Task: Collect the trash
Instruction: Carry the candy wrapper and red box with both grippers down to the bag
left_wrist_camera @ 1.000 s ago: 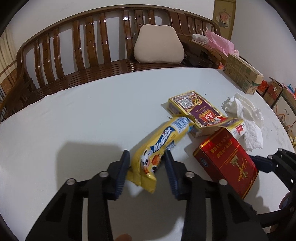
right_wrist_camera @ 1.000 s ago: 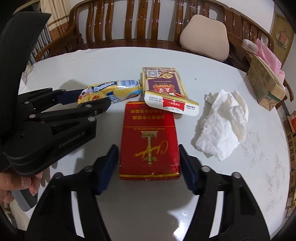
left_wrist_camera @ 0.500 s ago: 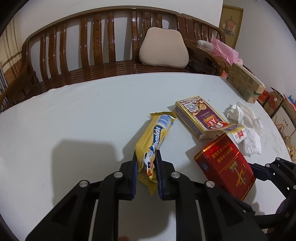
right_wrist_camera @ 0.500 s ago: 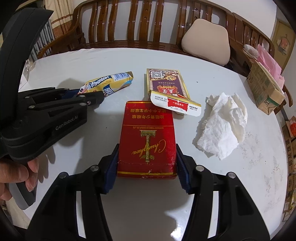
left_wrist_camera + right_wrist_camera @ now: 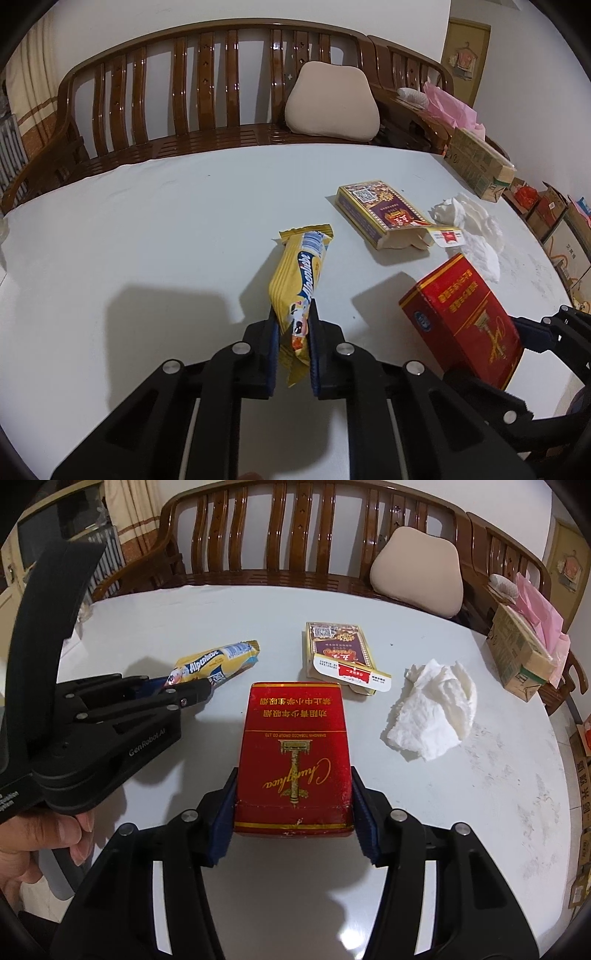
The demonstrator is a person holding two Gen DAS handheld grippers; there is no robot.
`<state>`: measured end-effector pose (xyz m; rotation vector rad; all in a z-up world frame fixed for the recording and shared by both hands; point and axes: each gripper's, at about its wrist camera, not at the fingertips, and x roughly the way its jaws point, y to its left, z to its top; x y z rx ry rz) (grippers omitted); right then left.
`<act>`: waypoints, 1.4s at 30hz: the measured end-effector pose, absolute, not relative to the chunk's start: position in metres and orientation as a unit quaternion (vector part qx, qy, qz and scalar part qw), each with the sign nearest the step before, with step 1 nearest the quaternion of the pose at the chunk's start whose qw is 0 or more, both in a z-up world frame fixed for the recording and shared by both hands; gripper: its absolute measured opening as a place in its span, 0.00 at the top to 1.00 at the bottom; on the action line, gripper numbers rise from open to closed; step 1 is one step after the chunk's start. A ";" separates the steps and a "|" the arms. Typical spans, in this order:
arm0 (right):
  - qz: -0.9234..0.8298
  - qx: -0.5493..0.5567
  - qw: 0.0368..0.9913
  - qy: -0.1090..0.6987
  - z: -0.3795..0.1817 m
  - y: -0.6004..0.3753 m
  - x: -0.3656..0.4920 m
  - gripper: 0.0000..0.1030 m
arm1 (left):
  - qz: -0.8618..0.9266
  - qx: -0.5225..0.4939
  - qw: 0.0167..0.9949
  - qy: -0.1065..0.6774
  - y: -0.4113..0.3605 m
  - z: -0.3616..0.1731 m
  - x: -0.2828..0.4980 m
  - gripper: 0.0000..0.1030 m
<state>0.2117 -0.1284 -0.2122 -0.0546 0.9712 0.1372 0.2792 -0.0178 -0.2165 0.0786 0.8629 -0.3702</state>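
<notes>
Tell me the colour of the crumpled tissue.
White crumpled paper tissue; clearest in the right wrist view.

white table [image 5: 147, 240] fills the foreground | slatted wooden bench [image 5: 166, 92] runs just behind it against the wall | beige cushion [image 5: 332, 107] propped upright on the bench seat | cardboard carton [image 5: 521, 661] at the table's right edge | pink tissue paper [image 5: 535, 609] bunched behind the carton | more cardboard boxes [image 5: 554, 214] on the floor at right

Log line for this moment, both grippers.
left gripper shut on candy wrapper | right gripper shut on red box | tissue on table
</notes>
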 end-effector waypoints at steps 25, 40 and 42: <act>0.097 0.000 0.909 0.405 -0.122 -0.156 0.117 0.48 | -0.127 0.008 0.922 0.367 -0.009 -0.123 0.182 0.87; 0.122 0.006 0.930 0.346 -0.059 -0.197 0.026 0.48 | -0.108 0.016 0.941 0.321 -0.022 -0.067 0.095 0.87; 0.124 0.002 0.932 0.341 -0.055 -0.202 0.015 0.48 | -0.114 0.014 0.942 0.317 -0.023 -0.063 0.081 0.87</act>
